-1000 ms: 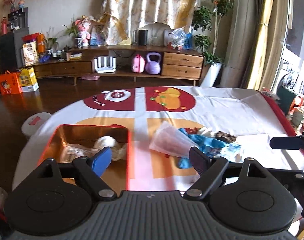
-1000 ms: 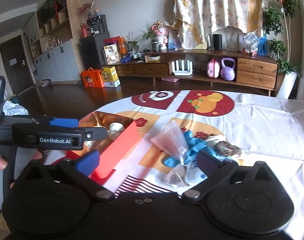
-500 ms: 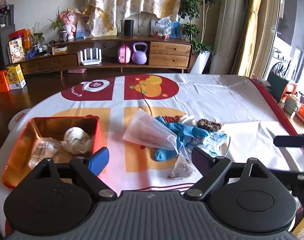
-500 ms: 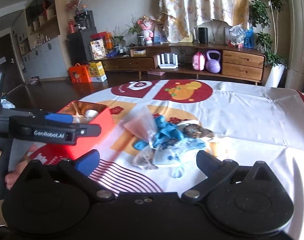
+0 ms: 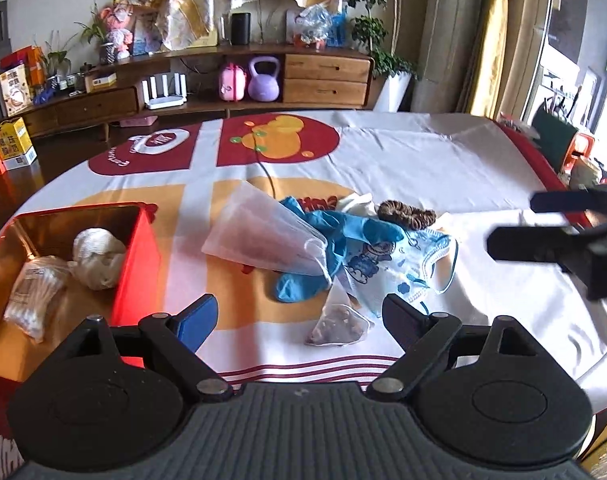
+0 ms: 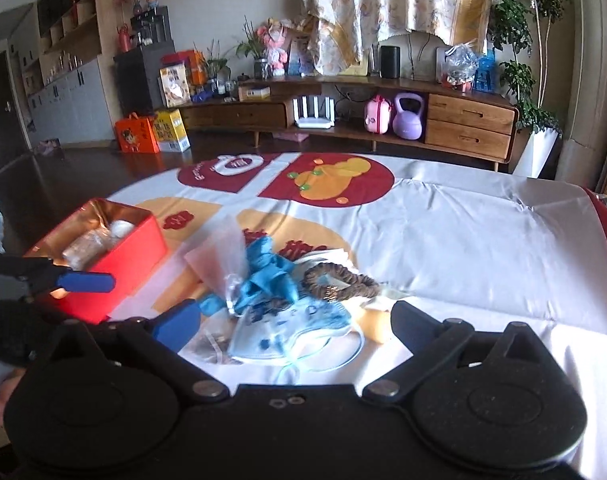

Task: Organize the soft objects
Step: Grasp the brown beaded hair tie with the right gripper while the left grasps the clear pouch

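Two grippers, both w/ jaws spread wide, nothing held. Left gripper [image 5: 299, 320] hangs low over the tablecloth [image 5: 423, 160], its fingers either side of a small mesh sachet [image 5: 337, 320] w/ brown bits inside. Right gripper [image 6: 293, 320] hangs over the kids' face mask [image 6: 287, 332], which lies between its fingers, not pinched.

Soft stuff sits in one pile mid-table: a translucent drawstring pouch [image 5: 263, 236], a blue glove [image 5: 335, 240] partly under the pouch, the printed mask at the near-right edge of the pile, a brown braided scrunchie [image 5: 407, 214] at the far side, touching a white cloth bit [image 5: 357, 204].

Red tin box [image 5: 137, 252] stands left of the pile, apart from it. Inside: a white cloth ball [image 5: 97, 252] and a bag of cotton swabs [image 5: 33, 292], side by side, touching.

Right gripper's black fingers show at the right edge of the left view, above the cloth.
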The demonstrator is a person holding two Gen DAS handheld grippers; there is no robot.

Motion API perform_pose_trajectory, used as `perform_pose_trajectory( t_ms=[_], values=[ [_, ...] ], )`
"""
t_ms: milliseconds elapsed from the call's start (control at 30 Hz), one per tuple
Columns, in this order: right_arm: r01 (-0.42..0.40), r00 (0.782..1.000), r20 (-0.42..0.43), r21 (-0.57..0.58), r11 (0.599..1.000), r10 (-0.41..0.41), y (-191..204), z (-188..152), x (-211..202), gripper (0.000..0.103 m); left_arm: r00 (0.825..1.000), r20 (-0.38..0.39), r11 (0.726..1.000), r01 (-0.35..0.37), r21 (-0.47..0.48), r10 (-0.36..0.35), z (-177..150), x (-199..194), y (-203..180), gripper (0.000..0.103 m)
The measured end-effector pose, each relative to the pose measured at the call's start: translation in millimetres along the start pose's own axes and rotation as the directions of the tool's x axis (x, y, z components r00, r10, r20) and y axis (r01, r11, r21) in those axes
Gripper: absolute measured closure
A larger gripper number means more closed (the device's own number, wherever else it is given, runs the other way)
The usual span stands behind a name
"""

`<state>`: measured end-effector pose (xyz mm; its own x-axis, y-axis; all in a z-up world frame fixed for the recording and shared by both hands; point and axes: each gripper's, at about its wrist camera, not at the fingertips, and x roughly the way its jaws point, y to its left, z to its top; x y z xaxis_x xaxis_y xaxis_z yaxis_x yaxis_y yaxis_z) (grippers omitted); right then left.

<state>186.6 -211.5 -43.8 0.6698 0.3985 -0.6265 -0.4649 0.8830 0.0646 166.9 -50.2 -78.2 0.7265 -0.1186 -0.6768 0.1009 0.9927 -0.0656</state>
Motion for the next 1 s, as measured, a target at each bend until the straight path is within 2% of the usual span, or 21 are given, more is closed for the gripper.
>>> perform_pose_trajectory(
  t_ms=[100, 200, 267, 367, 700, 933, 1000],
  values=[
    [0.015, 1.0, -0.024, -0.029, 0.999, -0.016, -3, 2, 15, 0.005, 1.0, -0.018, 1.0, 0.002, 0.004, -0.002, -1, 13, -2, 0.013],
    [0.026, 0.998, -0.047, -0.046, 0.999, -0.028, -8, 4, 31, 0.012, 0.999, -0.036, 1.0, 0.004, -0.002, -0.004, -3, 23, -3, 0.013],
    [0.031, 0.997, -0.064, -0.053, 0.998, -0.035, -12, 5, 41, 0.022, 0.999, -0.043, 1.0, 0.005, 0.001, -0.005, -3, 30, -4, 0.013],
    [0.028, 0.996, -0.087, -0.069, 0.997, -0.034, -16, 7, 53, 0.027, 0.999, -0.052, 1.0, 0.007, 0.023, -0.006, -4, 37, -7, 0.013],
    [0.028, 0.991, -0.132, -0.048, 0.998, -0.034, -25, 14, 85, 0.035, 0.997, -0.072, 0.998, 0.027, 0.051, -0.023, -5, 57, -13, 0.013],
    [0.033, 0.989, -0.139, -0.087, 0.996, -0.045, -18, 18, 99, 0.057, 0.996, -0.081, 0.997, 0.044, 0.071, -0.039, -5, 66, -17, 0.013],
    [0.03, 0.99, -0.138, -0.098, 0.995, -0.043, -16, 18, 101, 0.059, 0.996, -0.077, 0.996, 0.049, 0.07, -0.044, -5, 67, -17, 0.013]
  ],
)
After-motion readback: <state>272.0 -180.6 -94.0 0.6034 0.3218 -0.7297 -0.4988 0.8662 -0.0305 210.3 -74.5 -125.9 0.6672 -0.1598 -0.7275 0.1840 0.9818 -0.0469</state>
